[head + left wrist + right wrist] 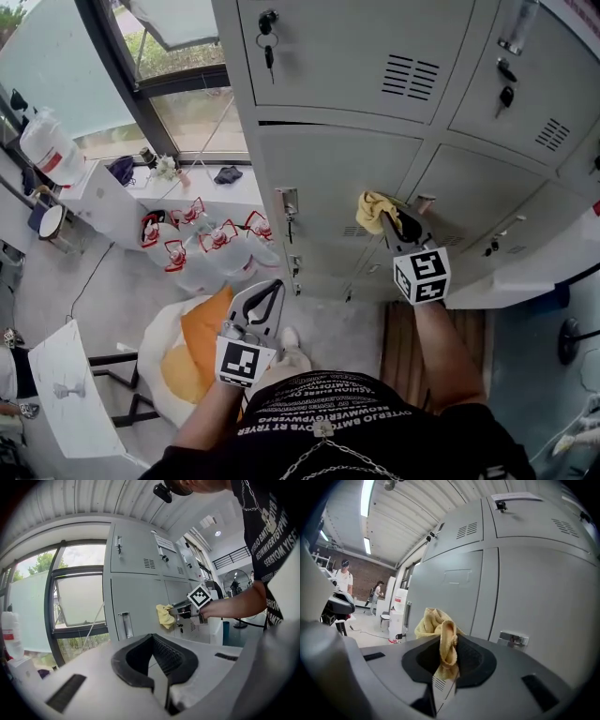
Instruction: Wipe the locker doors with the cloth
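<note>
The cloth point(373, 210) was soft and yellow, all scrunched up in a lump. The right tool point(397, 225) pinched it tight between its two jaws, and most of it stuck out past the tips, up against one of the grey locker doors point(323, 178) near that door's right edge. The doors were flat grey metal and shut, with little slit vents point(411, 75), silver handles point(287, 202) and keys point(268, 47) hanging from a top lock.

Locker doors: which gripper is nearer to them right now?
Right. The right gripper holds the cloth up at the locker doors; the left gripper is held back, well short of them, shut and empty.
</note>
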Tool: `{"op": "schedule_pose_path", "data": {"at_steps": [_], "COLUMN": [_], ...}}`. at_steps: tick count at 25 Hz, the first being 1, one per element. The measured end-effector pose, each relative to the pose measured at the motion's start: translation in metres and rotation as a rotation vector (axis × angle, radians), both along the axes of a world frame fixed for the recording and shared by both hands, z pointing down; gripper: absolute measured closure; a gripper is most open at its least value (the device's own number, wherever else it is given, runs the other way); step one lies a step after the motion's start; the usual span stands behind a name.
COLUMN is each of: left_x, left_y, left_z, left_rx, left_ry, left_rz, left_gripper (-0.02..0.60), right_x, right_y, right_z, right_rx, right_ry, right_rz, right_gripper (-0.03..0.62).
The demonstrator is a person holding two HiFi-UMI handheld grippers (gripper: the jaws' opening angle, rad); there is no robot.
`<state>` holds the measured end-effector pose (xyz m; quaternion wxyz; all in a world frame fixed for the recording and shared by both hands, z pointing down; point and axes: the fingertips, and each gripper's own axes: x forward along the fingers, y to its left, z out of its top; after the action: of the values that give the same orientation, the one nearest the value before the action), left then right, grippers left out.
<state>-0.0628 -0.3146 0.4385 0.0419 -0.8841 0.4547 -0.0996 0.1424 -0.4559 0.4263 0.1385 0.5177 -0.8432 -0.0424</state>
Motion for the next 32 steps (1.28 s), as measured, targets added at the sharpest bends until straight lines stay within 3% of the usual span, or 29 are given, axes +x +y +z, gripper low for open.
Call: {"op": "schedule_pose_path", "data": {"at_steps": [11,16,24,32], "left_x": [-0.025,-0.045,-0.058,-0.036], "left_y": [-0.003,-0.011,-0.018,-0.028], "left_z": [0.005,0.002,0.004,0.0], "left_rx": [-0.016,-0.009,-0.015,0.004], "left_ry": [-0.03,-0.031,-0.027,-0.016], "left_rz": [-0.054,-0.087,-0.093,-0.036], "left_gripper": [0.577,0.577,0.577,0.577], "right_x": [-0.102,-0.129,-0.112,-0.036], "right_y": [0.009,-0.006,-0.018,-0.016], "right_z": [0.064,0.079,0.088,0.098], "right_rx": [-0.091,-0.111,-0.098,-0.11], "right_ry": [0.01,0.041,0.076,0.081], "right_rz": [-0.219,-0.23,-0.159,0.0], "right_gripper": [0.537,0.537,0.537,0.537]}}
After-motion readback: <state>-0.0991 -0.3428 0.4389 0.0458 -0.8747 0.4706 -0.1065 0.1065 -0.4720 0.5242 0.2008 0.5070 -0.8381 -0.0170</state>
